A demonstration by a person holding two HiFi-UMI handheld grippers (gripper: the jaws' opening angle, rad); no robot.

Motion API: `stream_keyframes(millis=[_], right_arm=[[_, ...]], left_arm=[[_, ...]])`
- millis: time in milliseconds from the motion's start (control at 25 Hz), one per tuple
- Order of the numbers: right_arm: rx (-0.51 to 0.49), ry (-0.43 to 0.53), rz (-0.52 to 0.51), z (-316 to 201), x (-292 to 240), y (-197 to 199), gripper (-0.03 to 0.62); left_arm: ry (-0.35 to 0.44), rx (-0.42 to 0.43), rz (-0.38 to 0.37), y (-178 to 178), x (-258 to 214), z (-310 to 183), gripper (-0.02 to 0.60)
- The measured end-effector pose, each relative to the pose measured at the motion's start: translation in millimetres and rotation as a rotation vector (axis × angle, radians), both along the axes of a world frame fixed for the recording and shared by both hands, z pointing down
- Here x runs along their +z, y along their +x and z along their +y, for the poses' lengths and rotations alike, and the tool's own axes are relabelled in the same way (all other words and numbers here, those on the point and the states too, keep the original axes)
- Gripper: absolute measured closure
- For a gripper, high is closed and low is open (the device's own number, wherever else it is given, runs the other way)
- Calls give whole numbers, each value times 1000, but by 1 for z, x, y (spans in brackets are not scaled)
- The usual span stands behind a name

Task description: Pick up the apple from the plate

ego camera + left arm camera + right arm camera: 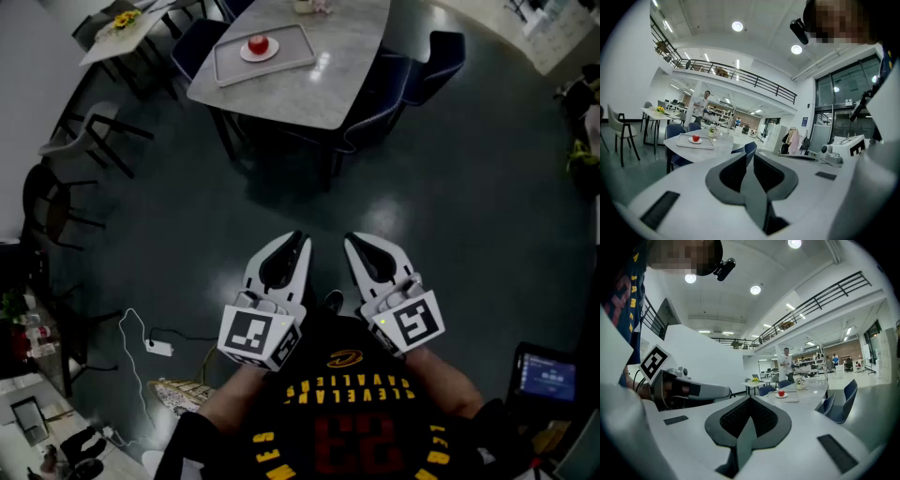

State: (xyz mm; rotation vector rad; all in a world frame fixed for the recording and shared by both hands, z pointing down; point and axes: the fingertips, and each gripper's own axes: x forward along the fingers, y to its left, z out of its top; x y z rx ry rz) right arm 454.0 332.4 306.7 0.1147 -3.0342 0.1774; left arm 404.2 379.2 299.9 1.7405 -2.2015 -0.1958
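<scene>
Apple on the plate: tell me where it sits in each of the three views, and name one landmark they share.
Head view: the apple is near the top edge, left of centre.
Left gripper view: the apple is left of centre, just below mid-height, small and far off.
Right gripper view: the apple is right of centre, just above the jaws.
Shared landmark: the grey tray that holds its plate.

The left claw (298, 242) and right claw (351, 244) hover side by side, jaws together, empty
</scene>
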Motion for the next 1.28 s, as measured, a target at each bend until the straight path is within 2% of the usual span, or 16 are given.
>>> stream_keyframes(millis=[360,480,680,1040,1280], right_arm=[[17,-11,-19,0,-7,-14,589],[43,13,-18,-5,-12,-28,588],[74,22,4,-23,-10,-70,588],[114,46,39,-53,-10,-165,588],[121,40,59,-58,-7,-209,588]], left_arm=[[10,-6,0,-17,-7,2,531],[11,-5,5,-30,-5,1,531],[27,6,12,-74,1,-12,531],[25,9,36,-180,-9,-35,531],[43,36,40,-220,-5,-42,531]])
